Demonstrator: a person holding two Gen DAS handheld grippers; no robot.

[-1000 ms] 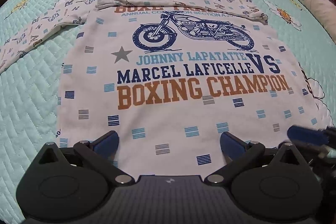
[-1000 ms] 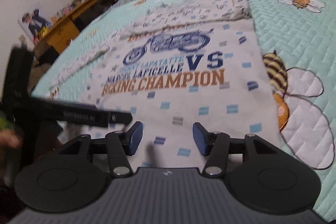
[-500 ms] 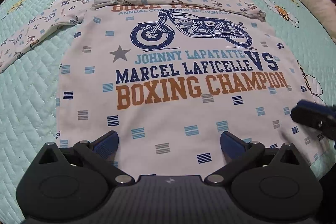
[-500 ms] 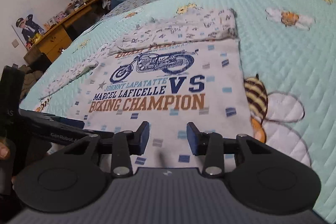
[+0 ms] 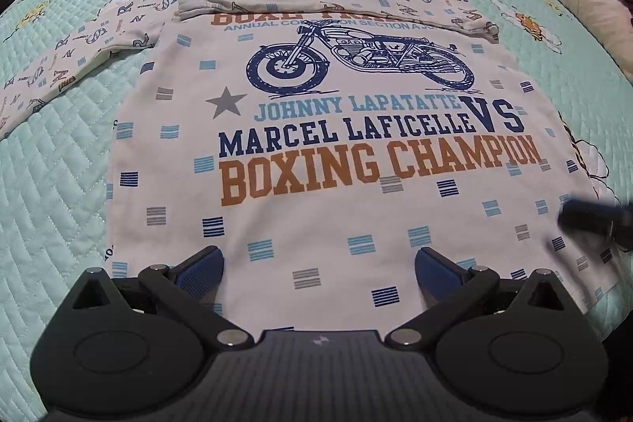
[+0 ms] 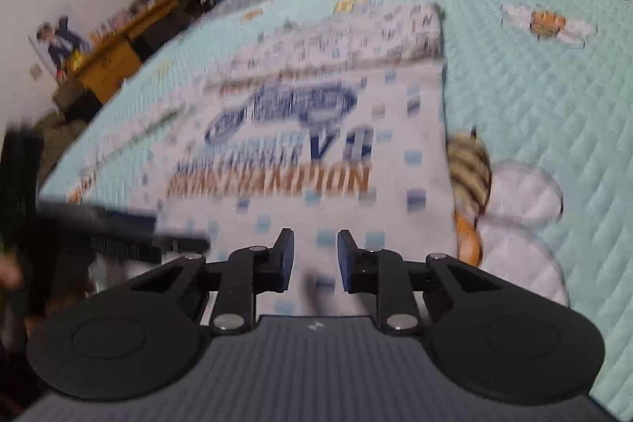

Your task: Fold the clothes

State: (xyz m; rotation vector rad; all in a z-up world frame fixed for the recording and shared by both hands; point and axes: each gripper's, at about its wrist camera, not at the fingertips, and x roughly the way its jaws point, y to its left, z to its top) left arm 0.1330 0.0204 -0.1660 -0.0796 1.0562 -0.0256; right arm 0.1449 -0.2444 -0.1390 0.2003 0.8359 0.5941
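Shirt [image 5: 336, 153] flat on bed [image 5: 51, 161], hem nearest both grippers, length running away. Left gripper [image 5: 318, 263] wide apart over hem; right gripper [image 6: 315, 260] narrowly apart, empty.

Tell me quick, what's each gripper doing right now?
Left gripper: open, empty, above the shirt hem.
Right gripper: partly open, empty.

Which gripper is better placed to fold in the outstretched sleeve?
Left. The outstretched sleeve lies on the left side of the shirt, nearer the open left gripper; the right gripper hovers near the opposite edge.
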